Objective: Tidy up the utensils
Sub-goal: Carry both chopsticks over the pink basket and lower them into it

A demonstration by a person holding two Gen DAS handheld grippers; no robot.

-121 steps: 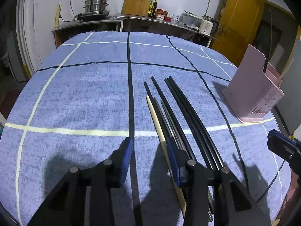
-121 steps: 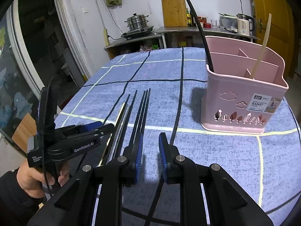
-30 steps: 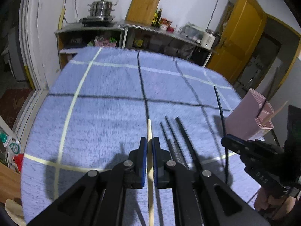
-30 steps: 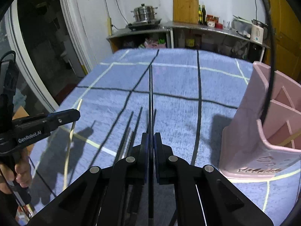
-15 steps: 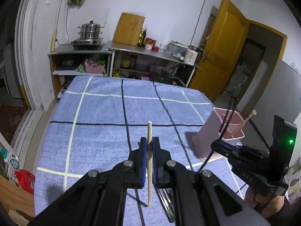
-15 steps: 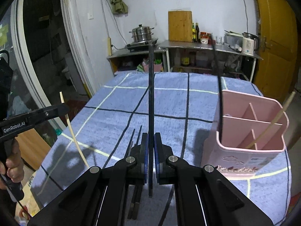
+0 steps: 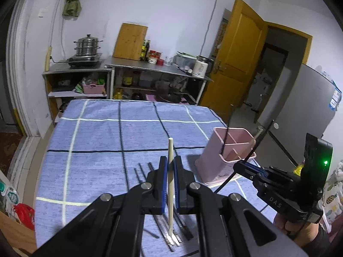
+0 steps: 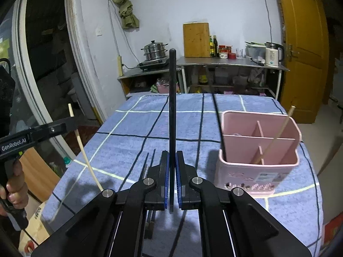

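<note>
From the left wrist we see a blue checked tablecloth (image 7: 96, 141) covering the table to its far edge, with wide bare cloth on the left. Our left gripper (image 7: 170, 176) is clamped on a pale wooden chopstick (image 7: 170, 165) held above the cloth, over loose dark chopsticks (image 7: 142, 174). The pink plastic divided utensil basket (image 7: 216, 162) stands near the table's right edge.

From the right wrist, our right gripper (image 8: 172, 176) is clamped on a long black chopstick (image 8: 172, 107) pointing up. The basket (image 8: 246, 171) sits just right, holding one wooden chopstick (image 8: 276, 135); open cloth (image 8: 133, 143) lies left.
</note>
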